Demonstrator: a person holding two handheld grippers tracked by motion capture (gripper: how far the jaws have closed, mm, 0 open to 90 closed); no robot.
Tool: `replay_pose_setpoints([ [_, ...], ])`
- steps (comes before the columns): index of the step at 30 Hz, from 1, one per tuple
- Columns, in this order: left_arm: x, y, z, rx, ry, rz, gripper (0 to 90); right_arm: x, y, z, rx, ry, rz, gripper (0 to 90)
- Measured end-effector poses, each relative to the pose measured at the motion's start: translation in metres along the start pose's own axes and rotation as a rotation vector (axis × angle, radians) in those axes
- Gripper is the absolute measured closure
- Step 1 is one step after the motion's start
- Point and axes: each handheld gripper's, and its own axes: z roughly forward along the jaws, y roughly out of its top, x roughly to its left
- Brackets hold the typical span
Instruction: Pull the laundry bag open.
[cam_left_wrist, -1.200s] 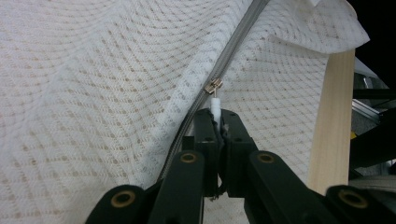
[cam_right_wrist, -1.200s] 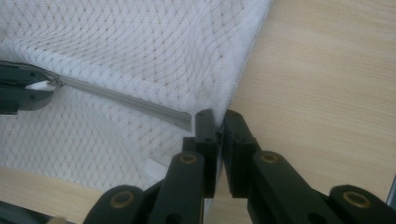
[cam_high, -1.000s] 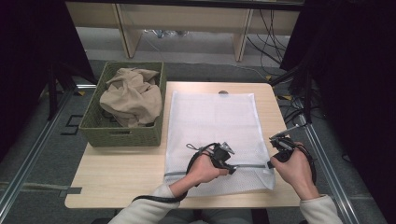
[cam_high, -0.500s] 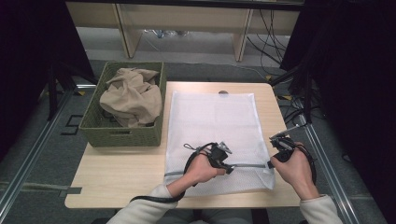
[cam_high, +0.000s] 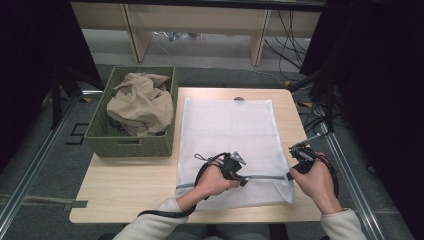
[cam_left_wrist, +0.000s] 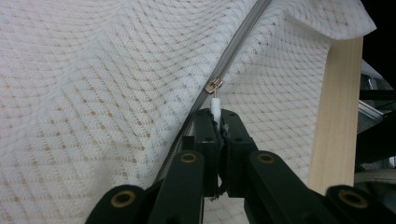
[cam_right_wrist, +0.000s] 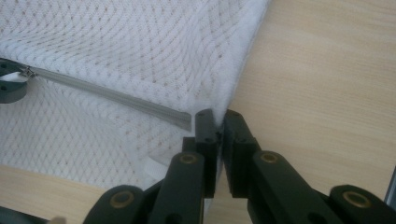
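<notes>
Left gripper (cam_high: 243, 181) has slid the zipper rightward toward the right gripper (cam_high: 290, 175).

The white mesh laundry bag (cam_high: 227, 130) lies flat mid-table; its 3 o'clock edge is clamped by the right jaws as an anchor, while the left jaws pinch the small white zipper pull (cam_left_wrist: 215, 106).

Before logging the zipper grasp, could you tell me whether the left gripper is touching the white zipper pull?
Touching: in the left gripper view, the left gripper has its jaws closed on the white zipper pull.
</notes>
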Motion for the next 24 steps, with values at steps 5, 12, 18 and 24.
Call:
replay_pose_setpoints([
  [5, 0.0009, -0.0014, -0.0011, -0.006, 0.003, -0.007, 86.8, -0.0006, 0.0001, 0.0008, -0.004, 0.001, 0.001, 86.4],
  [12, 0.0031, -0.0034, -0.0045, -0.002, 0.001, -0.004, 86.8, 0.0023, 0.0000, -0.0001, 0.012, -0.007, 0.037, 86.3],
  [18, 0.0048, -0.0056, -0.0071, -0.001, 0.004, -0.009, 86.8, 0.0017, 0.0001, 0.0001, 0.012, -0.006, 0.039, 86.3],
  [24, 0.0064, -0.0071, -0.0096, -0.002, 0.007, -0.015, 86.8, 0.0015, 0.0002, 0.0003, 0.012, -0.006, 0.040, 86.4],
])
